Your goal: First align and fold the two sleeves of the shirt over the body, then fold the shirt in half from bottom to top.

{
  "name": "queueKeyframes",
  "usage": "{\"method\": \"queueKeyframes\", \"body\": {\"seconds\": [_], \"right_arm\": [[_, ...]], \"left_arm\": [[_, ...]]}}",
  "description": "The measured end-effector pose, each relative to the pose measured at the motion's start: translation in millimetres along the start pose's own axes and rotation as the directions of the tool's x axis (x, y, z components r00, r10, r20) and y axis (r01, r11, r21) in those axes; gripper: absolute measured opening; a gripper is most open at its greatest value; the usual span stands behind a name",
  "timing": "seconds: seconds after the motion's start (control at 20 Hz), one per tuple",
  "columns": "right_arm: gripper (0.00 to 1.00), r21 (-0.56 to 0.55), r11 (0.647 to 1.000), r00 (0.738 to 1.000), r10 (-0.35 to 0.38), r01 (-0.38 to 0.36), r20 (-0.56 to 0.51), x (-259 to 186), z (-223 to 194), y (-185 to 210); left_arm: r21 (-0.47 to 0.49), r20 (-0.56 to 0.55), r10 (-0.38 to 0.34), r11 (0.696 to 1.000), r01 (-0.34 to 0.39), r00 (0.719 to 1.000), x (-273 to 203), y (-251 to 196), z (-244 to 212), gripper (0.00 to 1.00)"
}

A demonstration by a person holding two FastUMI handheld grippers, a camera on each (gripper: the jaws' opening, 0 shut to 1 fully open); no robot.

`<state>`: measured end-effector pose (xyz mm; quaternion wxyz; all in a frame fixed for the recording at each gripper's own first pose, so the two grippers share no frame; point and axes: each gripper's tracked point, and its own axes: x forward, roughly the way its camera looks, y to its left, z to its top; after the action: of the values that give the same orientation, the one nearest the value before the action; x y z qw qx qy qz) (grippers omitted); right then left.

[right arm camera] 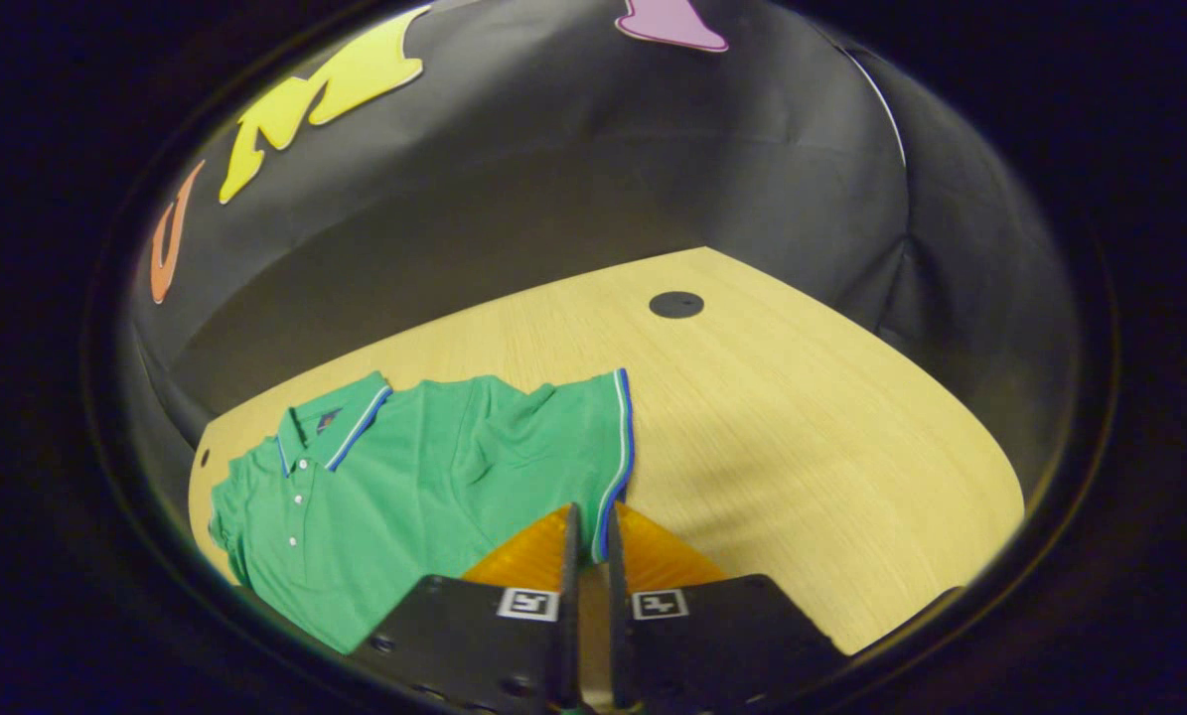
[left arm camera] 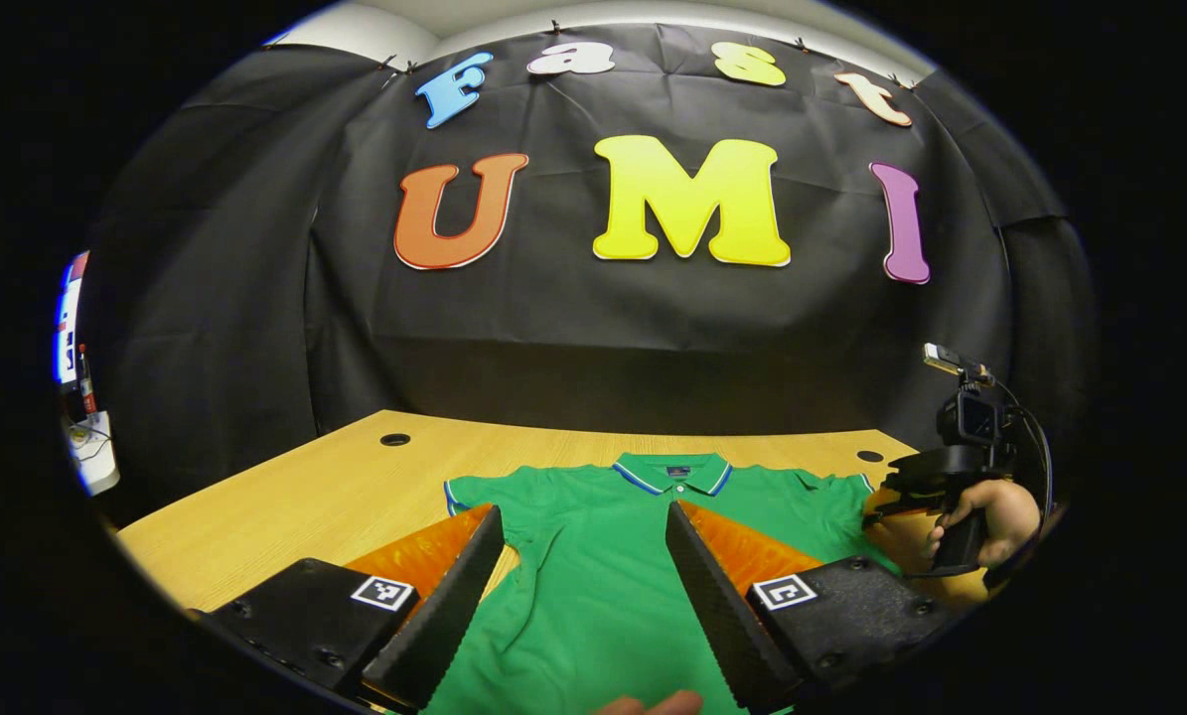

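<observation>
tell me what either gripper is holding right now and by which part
The right gripper pinches the green polo shirt by the striped hem of one sleeve. The left gripper, jaws open, holds nothing.

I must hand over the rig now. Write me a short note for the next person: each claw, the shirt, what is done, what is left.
Left claw: open, above the shirt body, holding nothing.
Right claw: shut on the edge of the right sleeve.
The shirt lies face up on the table, collar at the far side.
Done: right sleeve gripped. No fold looks finished; the left sleeve lies spread out.
Left: fold both sleeves over the body, then fold bottom to top.
</observation>
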<state>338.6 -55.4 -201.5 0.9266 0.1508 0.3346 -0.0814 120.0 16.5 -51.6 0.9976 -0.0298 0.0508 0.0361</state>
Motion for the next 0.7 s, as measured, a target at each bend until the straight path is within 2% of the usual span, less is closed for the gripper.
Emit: {"method": "queueKeyframes", "body": {"seconds": [0.05, 0.15, 0.4, 0.6, 0.7], "right_arm": [[0.10, 0.001, 1.000, 1.000, 0.014, -0.014, -0.012, 1, 0, 2], [0.00, -0.011, 0.999, 0.999, 0.041, -0.042, -0.019, -5, 5, 5], [0.00, -0.148, 0.988, 0.993, 0.056, -0.040, 0.105, -28, 39, 17], [0.00, -0.245, 0.965, 0.985, 0.123, -0.092, 0.117, -38, 42, 53], [0.00, -0.327, 0.939, 0.979, 0.154, -0.104, 0.131, -41, 39, 73]], "left_arm": [[-0.001, -0.002, -0.001, 1.000, 0.001, 1.000, -1, 1, -1, 1.00], [0.002, 0.000, 0.001, 1.000, -0.001, 1.000, -2, 5, -2, 1.00], [0.001, -0.010, 0.019, 1.000, -0.019, 1.000, -6, 20, -9, 1.00], [-0.016, -0.017, 0.037, 0.999, -0.037, 0.999, -9, 32, -15, 1.00], [-0.019, -0.018, 0.041, 0.999, -0.042, 0.999, -11, 36, -16, 1.00]]}}
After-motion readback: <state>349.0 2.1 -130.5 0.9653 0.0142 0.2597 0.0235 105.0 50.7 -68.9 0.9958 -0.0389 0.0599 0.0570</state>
